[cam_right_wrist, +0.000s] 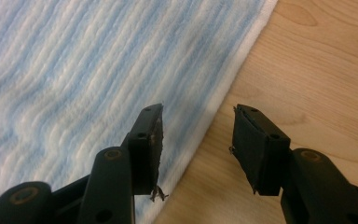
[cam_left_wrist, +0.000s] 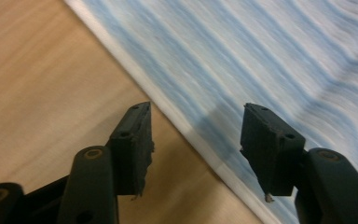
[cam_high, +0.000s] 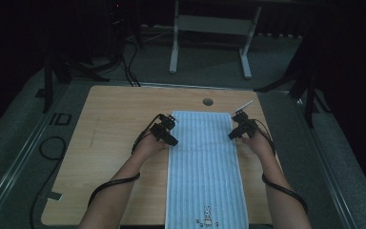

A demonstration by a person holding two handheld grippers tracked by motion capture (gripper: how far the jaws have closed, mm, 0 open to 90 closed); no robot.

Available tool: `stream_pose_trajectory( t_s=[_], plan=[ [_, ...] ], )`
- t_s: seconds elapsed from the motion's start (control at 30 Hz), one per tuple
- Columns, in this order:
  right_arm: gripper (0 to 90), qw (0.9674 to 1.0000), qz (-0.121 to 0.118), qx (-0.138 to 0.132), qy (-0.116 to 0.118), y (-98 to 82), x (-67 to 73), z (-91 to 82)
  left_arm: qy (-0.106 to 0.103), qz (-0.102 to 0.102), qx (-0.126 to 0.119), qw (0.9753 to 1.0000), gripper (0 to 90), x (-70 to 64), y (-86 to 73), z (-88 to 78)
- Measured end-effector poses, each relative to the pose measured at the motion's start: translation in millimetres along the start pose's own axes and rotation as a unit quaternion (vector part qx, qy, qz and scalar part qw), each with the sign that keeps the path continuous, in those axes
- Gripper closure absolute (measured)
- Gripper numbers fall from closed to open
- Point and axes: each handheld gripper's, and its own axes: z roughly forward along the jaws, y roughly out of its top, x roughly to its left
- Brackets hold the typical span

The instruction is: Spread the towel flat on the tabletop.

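Towel (cam_high: 205, 167) lies flat lengthwise on table (cam_high: 109, 157); left gripper (cam_left_wrist: 196, 140) and right gripper (cam_right_wrist: 198, 140), jaws apart and empty, straddle its long edges: lower both evenly, pinch only the hem.

high view looks down; gripper views close, perhaps sharing towel (cam_high: 205, 162) edges.

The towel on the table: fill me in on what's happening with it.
A person holds a pair of tongs in each hand over a blue-and-white striped towel spread flat along the wooden table. The left tongs sit at the towel's left edge and the right tongs at its right edge, both toward the far end. In each gripper view the jaws stand open astride the towel's white hem, not yet pinching it. The near end, with a small rabbit motif, lies untouched.
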Motion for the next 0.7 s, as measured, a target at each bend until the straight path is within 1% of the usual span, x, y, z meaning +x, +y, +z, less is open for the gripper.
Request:
stream_pose_trajectory(
  t_s=[0.03, 0.07, 0.1, 0.13, 0.23, 0.3, 0.37, 0.47, 0.5, 0.53, 0.57, 0.6, 0.67, 0.7],
  plan=[
    [53.1, 1.0000, 0.001, 0.004, -0.002, 1.5, -0.5, 1.9, 0.005, -0.003, 0.001, 1.0000, 46.3, 1.4, 0.3, 1.1],
    [53.6, 1.0000, 0.002, 0.007, -0.003, 2.8, -0.3, 3.9, 0.006, -0.005, 0.001, 1.0000, 49.3, 3.0, 0.4, 2.6],
    [53.9, 0.9999, 0.002, 0.011, -0.002, 3.7, 0.0, 5.8, 0.007, -0.006, 0.005, 0.9999, 49.5, 4.4, 0.6, 4.2],
    [54.7, 0.9999, 0.003, 0.012, -0.004, 4.5, 0.6, 7.6, 0.011, -0.003, 0.012, 0.9999, 49.9, 5.2, 1.0, 5.7],
    [57.1, 0.9997, -0.002, 0.023, -0.009, 5.9, 2.2, 13.6, 0.005, -0.004, 0.008, 1.0000, 53.0, 6.5, 1.6, 8.0],
    [58.3, 0.9996, -0.002, 0.027, -0.010, 6.1, 2.9, 15.1, 0.006, -0.002, 0.006, 1.0000, 53.2, 6.6, 2.6, 8.7],
    [61.2, 0.9996, 0.001, 0.027, -0.005, 6.4, 2.8, 17.1, 0.006, 0.001, 0.005, 1.0000, 55.1, 4.8, 3.6, 9.2],
    [70.0, 0.9997, -0.006, 0.025, 0.004, 5.8, 4.6, 16.8, 0.002, 0.003, 0.002, 1.0000, 62.8, 1.6, 3.8, 9.2],
    [72.1, 0.9996, -0.009, 0.025, 0.006, 5.7, 5.1, 16.7, -0.002, 0.004, 0.000, 1.0000, 66.2, 0.6, 4.1, 9.3],
    [76.5, 0.9996, -0.010, 0.024, 0.008, 5.7, 5.8, 16.7, -0.005, 0.005, 0.001, 1.0000, 70.9, -0.2, 4.4, 9.4],
    [80.5, 0.9996, -0.012, 0.024, 0.008, 5.8, 6.7, 16.7, -0.013, 0.003, 0.002, 0.9999, 75.3, -0.4, 5.0, 9.5],
    [84.4, 0.9996, -0.016, 0.023, 0.010, 5.8, 7.8, 16.9, -0.026, -0.006, 0.003, 0.9997, 82.9, -0.7, 5.4, 10.0],
    [86.3, 0.9994, -0.023, 0.023, 0.006, 6.0, 10.8, 16.9, -0.023, -0.001, 0.005, 0.9997, 87.4, -2.5, 6.3, 10.0],
    [86.8, 0.9994, -0.025, 0.024, 0.005, 6.1, 11.5, 16.8, -0.029, 0.001, 0.008, 0.9996, 87.8, -2.5, 6.5, 9.6]
  ],
)
